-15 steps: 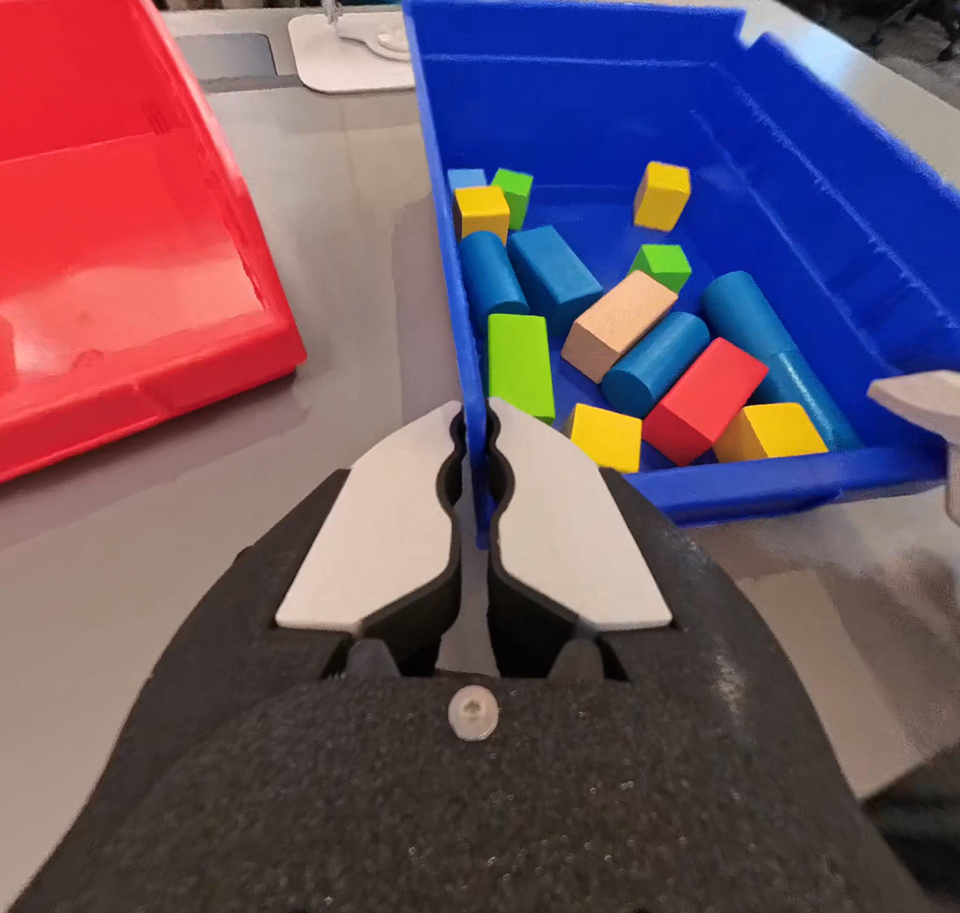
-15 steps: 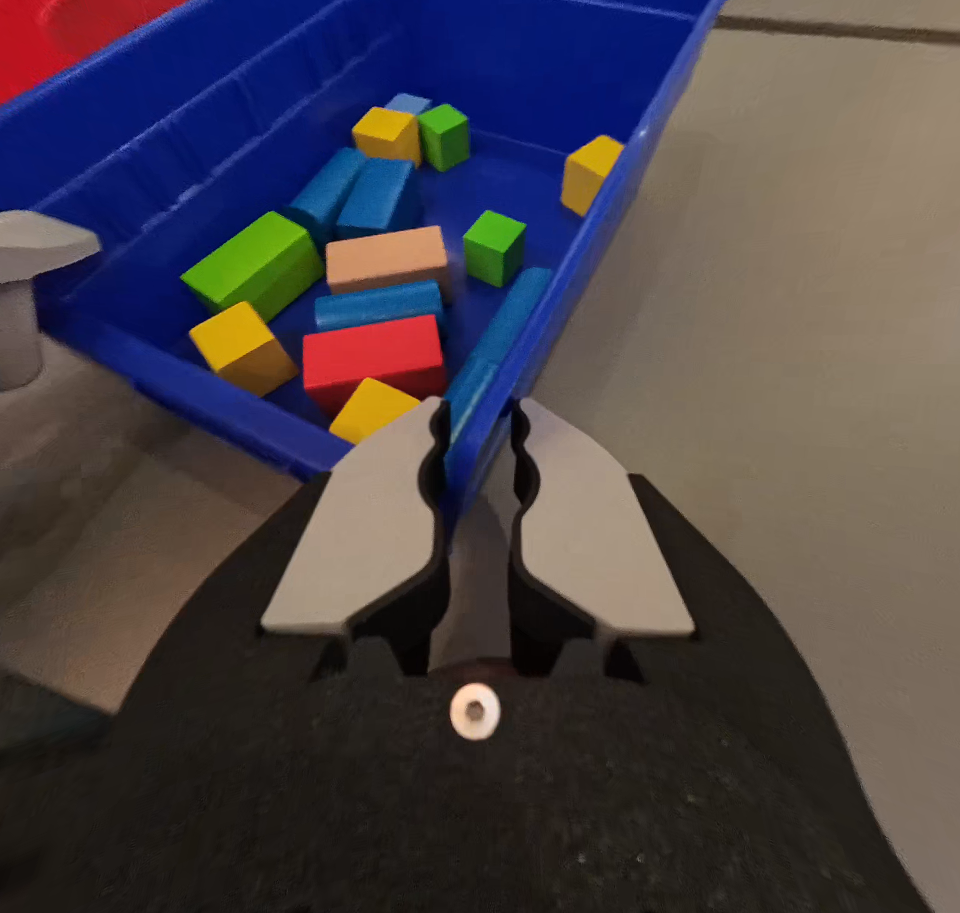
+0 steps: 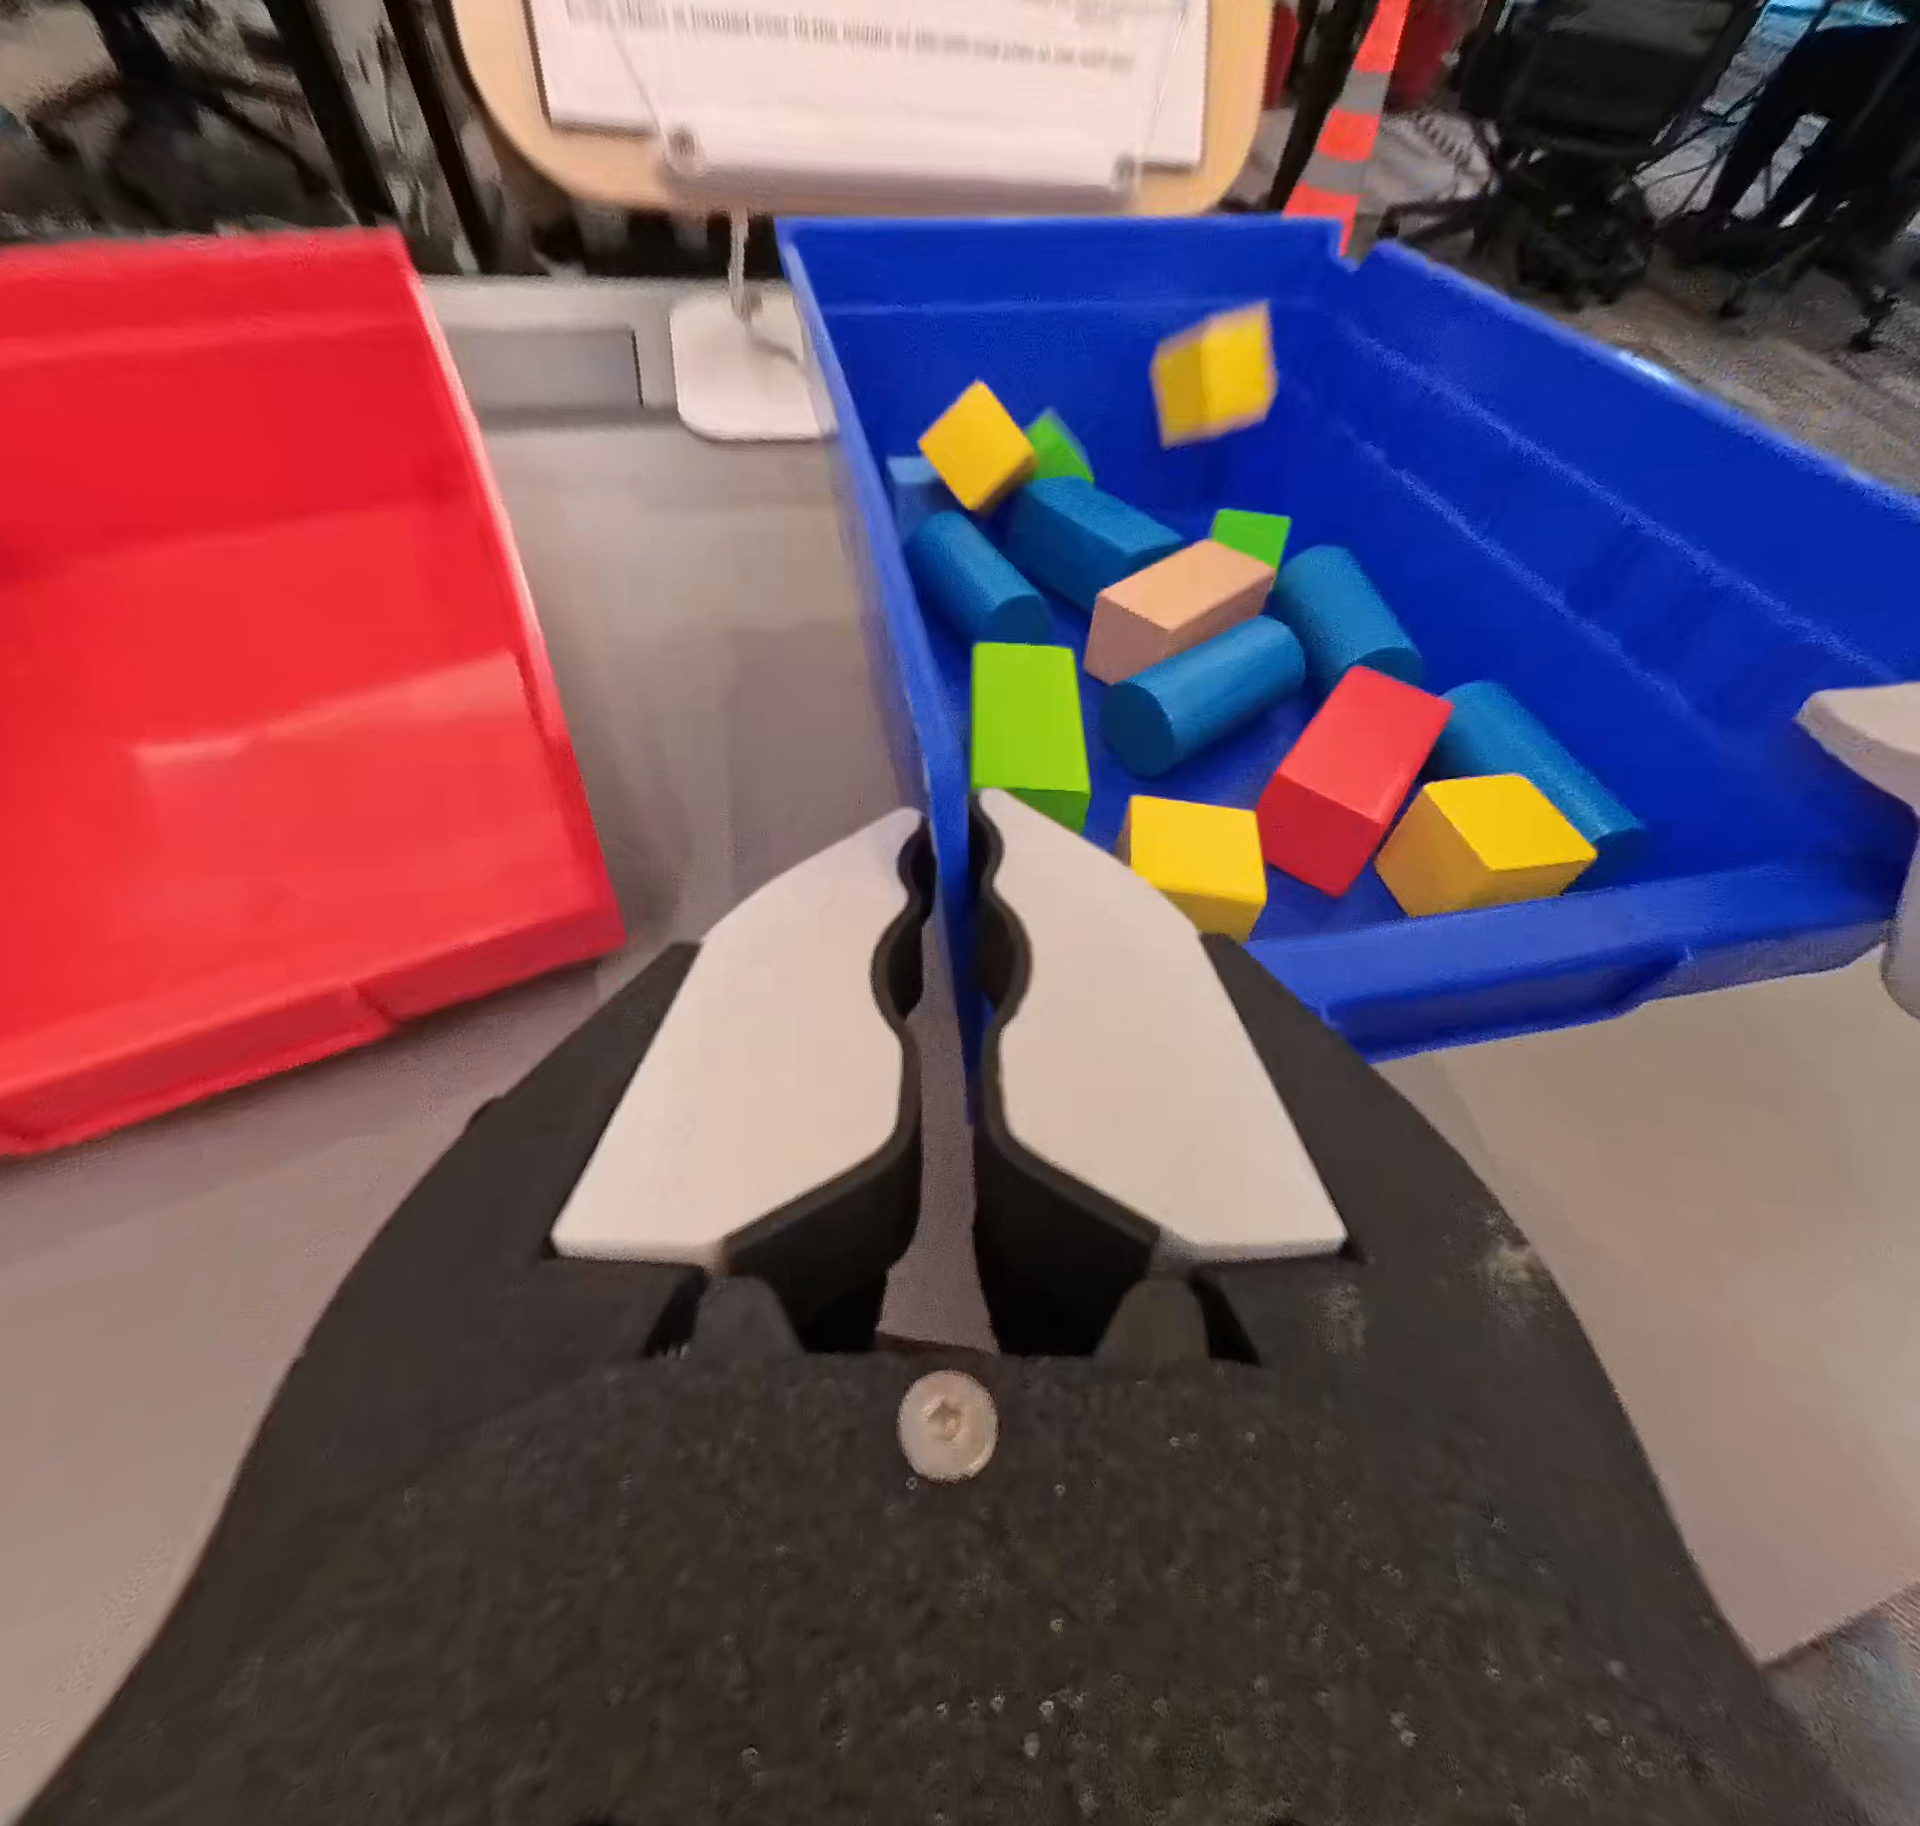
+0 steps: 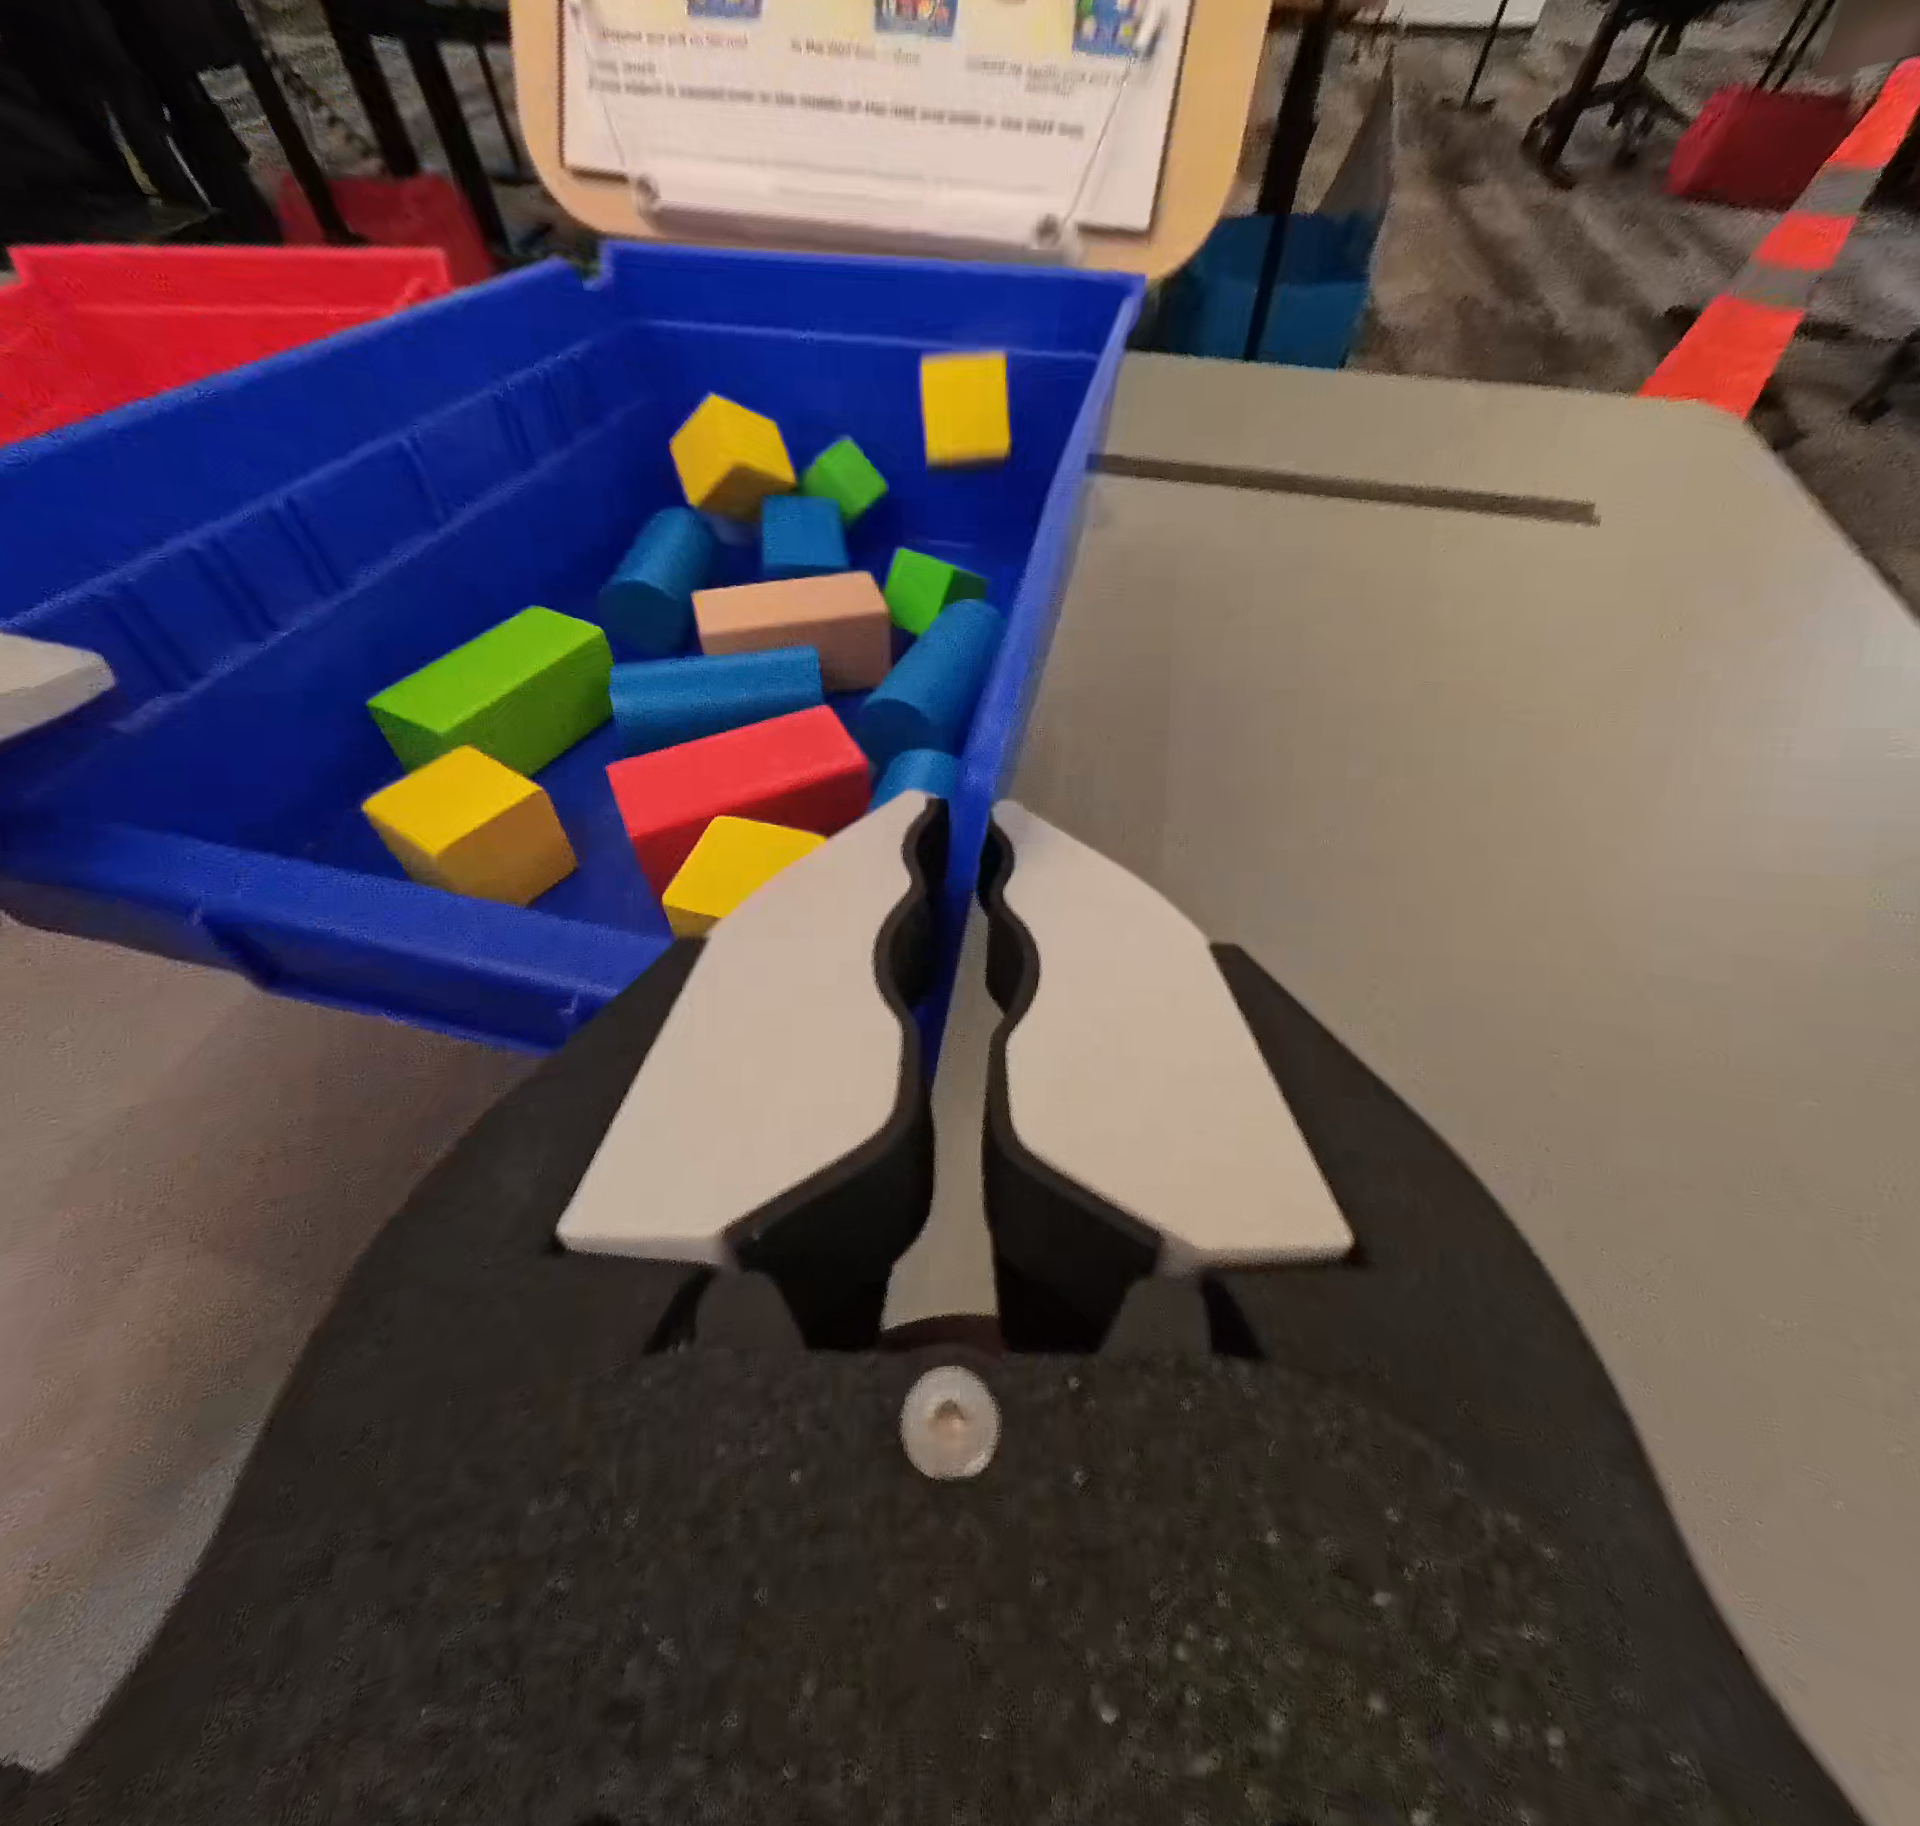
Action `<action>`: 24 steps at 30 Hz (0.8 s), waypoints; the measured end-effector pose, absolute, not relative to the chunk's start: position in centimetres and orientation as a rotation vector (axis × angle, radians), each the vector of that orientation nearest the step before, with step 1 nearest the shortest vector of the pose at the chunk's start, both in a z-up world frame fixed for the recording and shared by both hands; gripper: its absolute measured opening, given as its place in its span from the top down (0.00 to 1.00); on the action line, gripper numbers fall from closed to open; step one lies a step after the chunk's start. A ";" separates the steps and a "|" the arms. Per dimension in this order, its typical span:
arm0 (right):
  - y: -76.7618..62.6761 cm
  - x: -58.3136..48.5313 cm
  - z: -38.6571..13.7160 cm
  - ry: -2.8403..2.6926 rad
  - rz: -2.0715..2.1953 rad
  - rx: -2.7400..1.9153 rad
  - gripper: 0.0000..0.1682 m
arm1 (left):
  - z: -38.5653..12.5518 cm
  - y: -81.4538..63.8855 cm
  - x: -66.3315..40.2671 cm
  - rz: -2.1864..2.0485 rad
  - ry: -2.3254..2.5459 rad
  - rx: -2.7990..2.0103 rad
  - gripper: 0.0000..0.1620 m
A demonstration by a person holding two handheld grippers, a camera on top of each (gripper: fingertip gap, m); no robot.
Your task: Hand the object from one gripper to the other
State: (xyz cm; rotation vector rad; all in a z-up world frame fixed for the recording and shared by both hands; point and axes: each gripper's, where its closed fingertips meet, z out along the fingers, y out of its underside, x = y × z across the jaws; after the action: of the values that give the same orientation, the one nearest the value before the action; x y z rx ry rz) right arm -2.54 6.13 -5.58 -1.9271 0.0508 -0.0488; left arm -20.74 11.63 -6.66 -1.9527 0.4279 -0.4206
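- Left gripper (image 3: 948,820) is seen clamped on the near-left wall of the blue bin (image 3: 1558,955); right gripper (image 4: 964,820) is clamped on its near-right wall.
- Coloured blocks (image 3: 1351,779) are held inside the tilted bin; one yellow cube (image 3: 1214,374) is blurred.
- Red bin (image 3: 260,633) is cut off at left.

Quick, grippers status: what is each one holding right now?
Left gripper: shut on the blue bin, left wall.
Right gripper: shut on the blue bin, right wall.

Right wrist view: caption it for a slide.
Right tool clamps the blue bin side wall; coloured blocks lie jumbled inside.
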 end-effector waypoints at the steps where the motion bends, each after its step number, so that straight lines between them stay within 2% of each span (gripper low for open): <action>1: 6.2 -2.7 -6.5 0.056 -0.041 -1.950 0.98 | -7.6 11.7 -20.9 -0.412 0.424 -1.979 0.98; 9: 6.7 -4.5 -5.5 -0.033 -0.158 -1.717 0.97 | -7.9 11.7 -22.6 -0.372 0.404 -1.720 0.98; 15: 7.9 -4.7 -9.7 0.010 -0.061 -1.830 0.98 | -11.7 12.3 -22.9 -0.354 0.419 -1.856 0.98; 20: 7.8 -5.9 -12.1 0.039 0.014 -1.888 0.97 | -12.5 12.7 -24.3 -0.286 0.397 -1.944 0.98; 24: 8.1 -6.4 -13.1 0.050 0.061 -1.962 0.96 | -13.4 12.9 -24.4 -0.396 0.368 -2.023 0.97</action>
State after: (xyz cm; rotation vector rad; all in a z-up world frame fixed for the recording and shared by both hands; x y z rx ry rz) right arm -6.36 8.07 -13.12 -1.9624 0.0503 0.0611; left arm -24.41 12.85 -13.42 -2.0232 0.3676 -0.3959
